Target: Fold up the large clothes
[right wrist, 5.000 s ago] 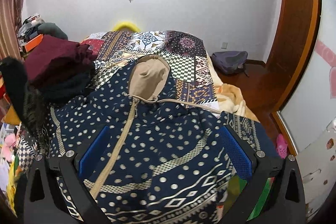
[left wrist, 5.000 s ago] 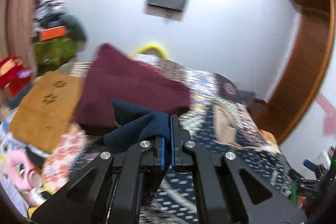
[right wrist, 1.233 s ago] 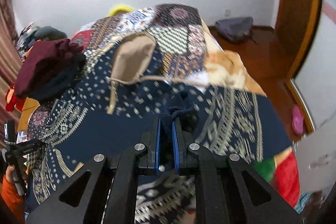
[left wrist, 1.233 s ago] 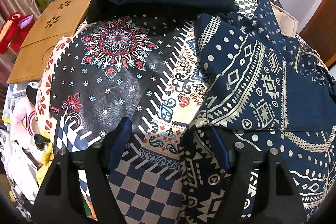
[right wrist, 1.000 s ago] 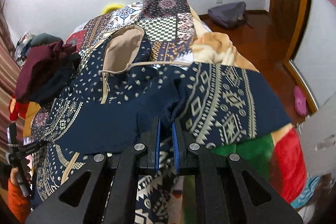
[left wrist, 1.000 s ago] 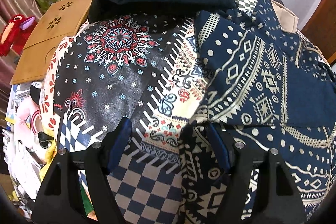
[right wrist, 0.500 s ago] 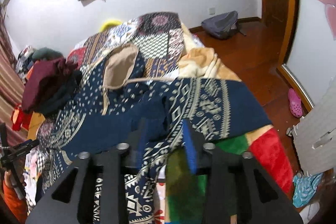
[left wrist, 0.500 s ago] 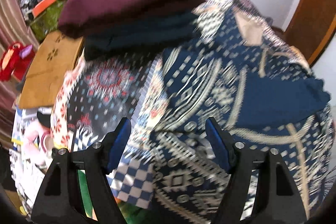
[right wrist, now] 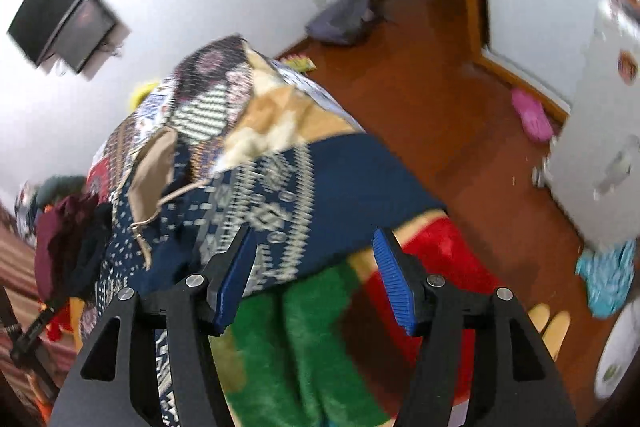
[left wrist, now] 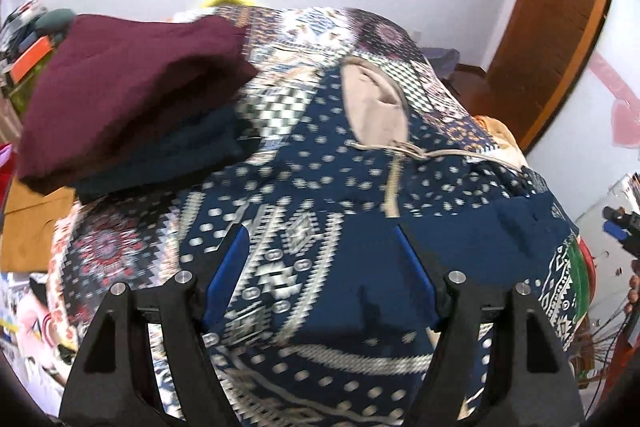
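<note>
The patterned navy hooded jacket [left wrist: 320, 195] lies spread on the bed [right wrist: 320, 347], one sleeve folded across its front. The left gripper [left wrist: 320, 263] hovers with fingers apart and empty; the right gripper [right wrist: 316, 279] is opening, nothing between. Next, I judge: grasp the sleeve at 9 o'clock and fold it inward.

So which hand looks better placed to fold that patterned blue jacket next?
Probably the left: its tongs hang open right over the jacket, nothing gripped. The right tongs are opening, empty, over the blanket at the jacket's edge.
</note>
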`<state>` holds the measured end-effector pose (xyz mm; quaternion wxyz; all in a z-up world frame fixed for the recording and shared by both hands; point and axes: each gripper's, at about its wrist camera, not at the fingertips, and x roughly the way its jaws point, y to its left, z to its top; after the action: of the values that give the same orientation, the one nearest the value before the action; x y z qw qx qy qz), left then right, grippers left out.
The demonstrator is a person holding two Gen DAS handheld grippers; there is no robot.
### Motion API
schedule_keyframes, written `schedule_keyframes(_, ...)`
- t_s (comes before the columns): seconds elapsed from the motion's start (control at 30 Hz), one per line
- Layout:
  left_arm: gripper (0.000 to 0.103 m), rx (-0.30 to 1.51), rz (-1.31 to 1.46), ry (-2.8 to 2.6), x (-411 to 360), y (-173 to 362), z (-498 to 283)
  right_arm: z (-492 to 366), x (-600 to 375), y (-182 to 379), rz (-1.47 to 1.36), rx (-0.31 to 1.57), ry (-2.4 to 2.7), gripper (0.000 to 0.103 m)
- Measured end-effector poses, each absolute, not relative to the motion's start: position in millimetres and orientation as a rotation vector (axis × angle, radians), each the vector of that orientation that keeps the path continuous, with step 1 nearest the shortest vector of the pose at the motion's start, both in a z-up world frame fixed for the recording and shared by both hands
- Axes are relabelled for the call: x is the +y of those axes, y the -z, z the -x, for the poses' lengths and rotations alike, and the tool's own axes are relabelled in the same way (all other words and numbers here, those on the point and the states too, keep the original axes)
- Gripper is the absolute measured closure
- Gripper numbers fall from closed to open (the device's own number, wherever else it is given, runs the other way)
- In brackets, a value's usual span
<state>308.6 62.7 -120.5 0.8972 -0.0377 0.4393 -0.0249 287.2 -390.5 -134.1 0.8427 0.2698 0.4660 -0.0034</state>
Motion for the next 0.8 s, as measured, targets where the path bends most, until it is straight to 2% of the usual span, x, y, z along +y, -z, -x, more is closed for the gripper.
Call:
schedule_keyframes(0.3, 0.030, 0.976, 0.054, 0.119, 25.6, 149.0, -329.7, -312.9, -417.7, 188.0, -0.777, 1.065, 0.006, 0.046)
schedule_keyframes(0.6, 0.030, 1.024, 0.049, 0.112, 22.9, 167.9, -335.1, -338.0, -424.7, 198.4, -0.799, 1.035, 0.090, 0.046)
schedule_keyframes(0.67, 0.030, 1.025, 0.050, 0.107, 24.1, 168.5, -334.0, -342.8, -423.6, 196.1, -0.769, 1.028, 0.124, 0.054)
schedule_keyframes(0.8, 0.030, 1.025, 0.033, 0.097, 25.6, 170.2, -330.5, -347.6, -419.1, 182.6, -0.705, 0.991, 0.145, 0.086)
